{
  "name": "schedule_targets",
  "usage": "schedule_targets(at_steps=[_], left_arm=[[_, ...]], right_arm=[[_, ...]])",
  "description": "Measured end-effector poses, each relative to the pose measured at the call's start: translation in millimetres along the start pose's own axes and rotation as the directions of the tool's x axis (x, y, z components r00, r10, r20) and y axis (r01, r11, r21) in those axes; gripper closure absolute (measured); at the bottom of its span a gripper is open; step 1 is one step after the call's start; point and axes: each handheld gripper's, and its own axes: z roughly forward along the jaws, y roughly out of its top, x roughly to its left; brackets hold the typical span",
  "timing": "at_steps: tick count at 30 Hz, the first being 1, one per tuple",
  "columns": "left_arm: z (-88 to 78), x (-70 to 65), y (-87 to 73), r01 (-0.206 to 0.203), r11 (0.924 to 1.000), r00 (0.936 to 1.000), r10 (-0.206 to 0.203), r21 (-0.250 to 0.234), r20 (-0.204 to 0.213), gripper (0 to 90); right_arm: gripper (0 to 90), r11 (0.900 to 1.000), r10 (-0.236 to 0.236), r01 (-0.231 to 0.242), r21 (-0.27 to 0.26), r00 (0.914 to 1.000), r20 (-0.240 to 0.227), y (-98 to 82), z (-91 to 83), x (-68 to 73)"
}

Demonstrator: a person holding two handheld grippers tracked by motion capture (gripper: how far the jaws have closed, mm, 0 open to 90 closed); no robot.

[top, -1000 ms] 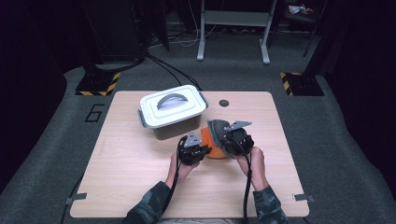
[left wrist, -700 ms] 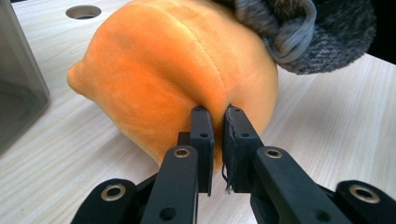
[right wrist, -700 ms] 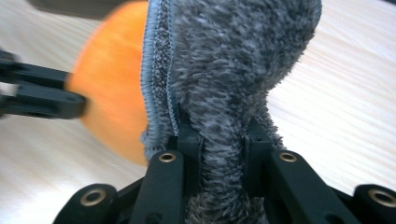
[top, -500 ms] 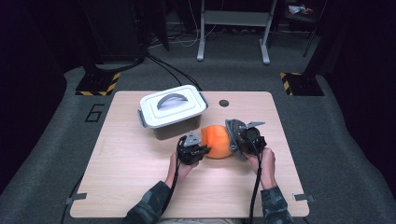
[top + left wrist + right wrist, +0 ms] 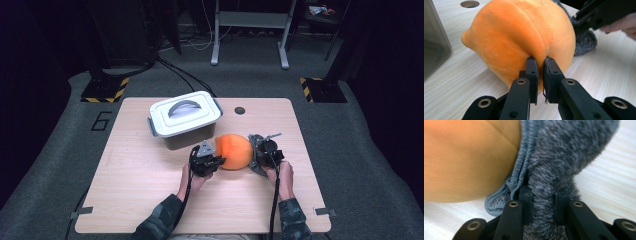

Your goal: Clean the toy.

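Orange plush, round and seamed like a peach (image 5: 234,151), lies on the pale wooden table (image 5: 150,200), just in front and to the right of the white lidded plastic box with a grey handle (image 5: 184,119). I take that box as my landmark.

My left gripper (image 5: 539,65) sits directly in front of the box, at the plush's left flank. Its jaws are clenched on a pinch of the orange fabric along the seam, pads nearly together.

My right gripper (image 5: 541,192) is on the far side of the plush from the box. Its jaws are clamped on a fold of fuzzy grey knitted fabric with a ribbed blue-grey edge (image 5: 564,152). That fabric presses against the plush's right side; in the left gripper view it shows behind the plush, resting on the table.

One round cable hole (image 5: 240,110) lies in the table just right of the box.
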Motion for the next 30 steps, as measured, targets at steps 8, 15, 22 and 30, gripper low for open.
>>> schedule_targets(at_steps=[8, 15, 22, 30], left_arm=[[0.5, 1.4, -0.7, -0.001, 1.0, 1.0, 0.001, 0.006, -0.005, 82.6], [0.9, 1.7, -0.6, -0.002, 1.0, 1.0, 0.002, 0.002, -0.004, 82.0], [-0.4, 4.1, -0.4, -0.011, 0.9999, 0.9999, 0.011, -0.002, -0.002, 79.2], [-3.0, -4.6, -6.9, -0.066, 0.9975, 0.9957, 0.067, 0.026, -0.064, 51.0]], right_arm=[[74.3, 0.998, 0.01, -0.007, -0.06, 0.9987, 0.05, -2.0, -21.6, -3.4], [74.2, 0.979, -0.045, 0.05, -0.196, 0.9985, 0.03, 4.4, -64.3, 15.0], [74.2, 0.983, -0.078, 0.079, -0.165, 0.9969, 0.009, 10.3, -53.9, 25.2], [74.2, 0.987, -0.068, 0.069, -0.143, 0.9976, 0.013, 10.4, -45.9, 22.4]])
